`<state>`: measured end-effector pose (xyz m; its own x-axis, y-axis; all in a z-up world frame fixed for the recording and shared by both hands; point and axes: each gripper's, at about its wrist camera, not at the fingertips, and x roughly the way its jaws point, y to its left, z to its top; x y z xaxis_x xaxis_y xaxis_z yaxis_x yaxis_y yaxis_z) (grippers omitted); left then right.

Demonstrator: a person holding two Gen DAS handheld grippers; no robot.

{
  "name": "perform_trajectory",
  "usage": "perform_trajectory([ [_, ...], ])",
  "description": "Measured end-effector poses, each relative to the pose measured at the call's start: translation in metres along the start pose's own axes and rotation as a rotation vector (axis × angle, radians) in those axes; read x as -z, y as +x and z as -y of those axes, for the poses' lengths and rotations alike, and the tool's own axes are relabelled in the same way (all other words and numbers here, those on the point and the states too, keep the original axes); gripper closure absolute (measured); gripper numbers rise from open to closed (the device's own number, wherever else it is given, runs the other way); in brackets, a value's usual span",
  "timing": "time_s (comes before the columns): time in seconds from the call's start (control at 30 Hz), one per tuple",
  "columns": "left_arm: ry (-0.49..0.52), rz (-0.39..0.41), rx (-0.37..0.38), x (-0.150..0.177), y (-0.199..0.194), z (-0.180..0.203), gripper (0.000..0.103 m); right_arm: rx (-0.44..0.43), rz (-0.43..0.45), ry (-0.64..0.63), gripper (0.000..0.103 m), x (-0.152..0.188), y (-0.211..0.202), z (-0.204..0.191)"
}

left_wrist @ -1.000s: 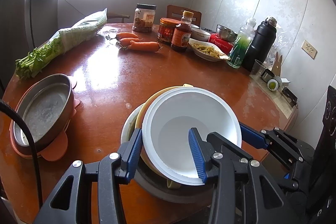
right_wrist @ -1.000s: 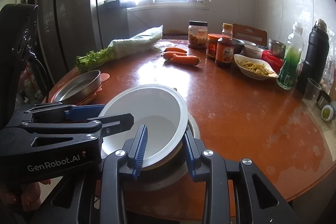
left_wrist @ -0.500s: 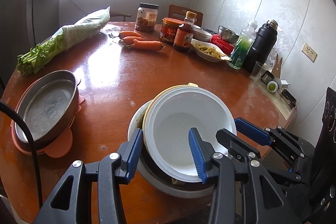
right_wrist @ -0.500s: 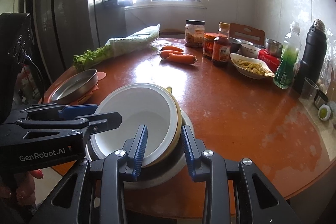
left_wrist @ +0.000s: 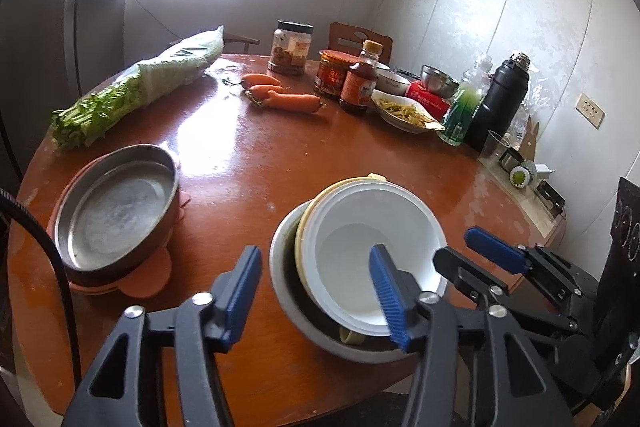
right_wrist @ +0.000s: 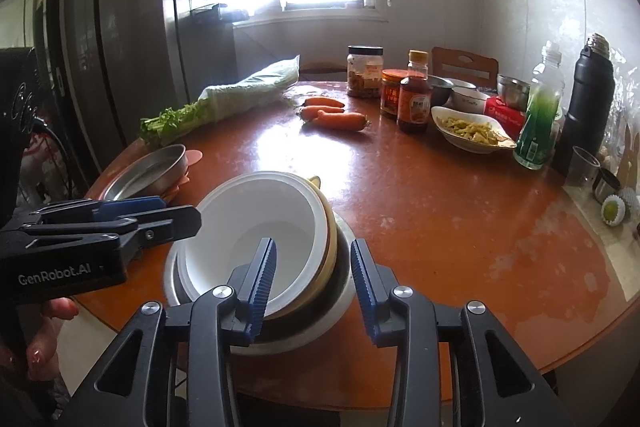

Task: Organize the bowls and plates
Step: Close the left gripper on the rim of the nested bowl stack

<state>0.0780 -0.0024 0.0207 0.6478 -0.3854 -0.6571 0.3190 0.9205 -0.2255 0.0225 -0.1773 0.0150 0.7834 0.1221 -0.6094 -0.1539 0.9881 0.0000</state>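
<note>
The white bowl (left_wrist: 372, 259) is nested in the stack at the bench's (left_wrist: 256, 163) near edge. Both the left gripper (left_wrist: 314, 297) and right gripper (right_wrist: 314, 287) are opening, nothing gripped. The steel dish (left_wrist: 116, 215) is left unstacked.

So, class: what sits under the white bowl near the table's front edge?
The white bowl nests in a yellow bowl, itself inside a dark-lined grey bowl. Only their rims show; their insides and anything beneath the stack are covered.

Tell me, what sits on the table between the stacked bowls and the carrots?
Nothing. In both wrist views only bare, glossy brown table stretches from the stacked bowls to the carrots.
</note>
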Motion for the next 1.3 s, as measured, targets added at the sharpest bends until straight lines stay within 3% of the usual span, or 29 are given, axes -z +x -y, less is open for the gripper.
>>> perform_trajectory([
  [0.23, -0.024, -0.021, -0.029, 0.004, 0.002, -0.009, 0.039, -0.019, 0.001, 0.025, 0.047, 0.000, -0.005, 0.002],
  [1.3, -0.052, -0.101, -0.052, 0.009, 0.042, -0.009, 0.034, -0.093, -0.117, 0.161, 0.038, 0.017, 0.033, 0.021],
])
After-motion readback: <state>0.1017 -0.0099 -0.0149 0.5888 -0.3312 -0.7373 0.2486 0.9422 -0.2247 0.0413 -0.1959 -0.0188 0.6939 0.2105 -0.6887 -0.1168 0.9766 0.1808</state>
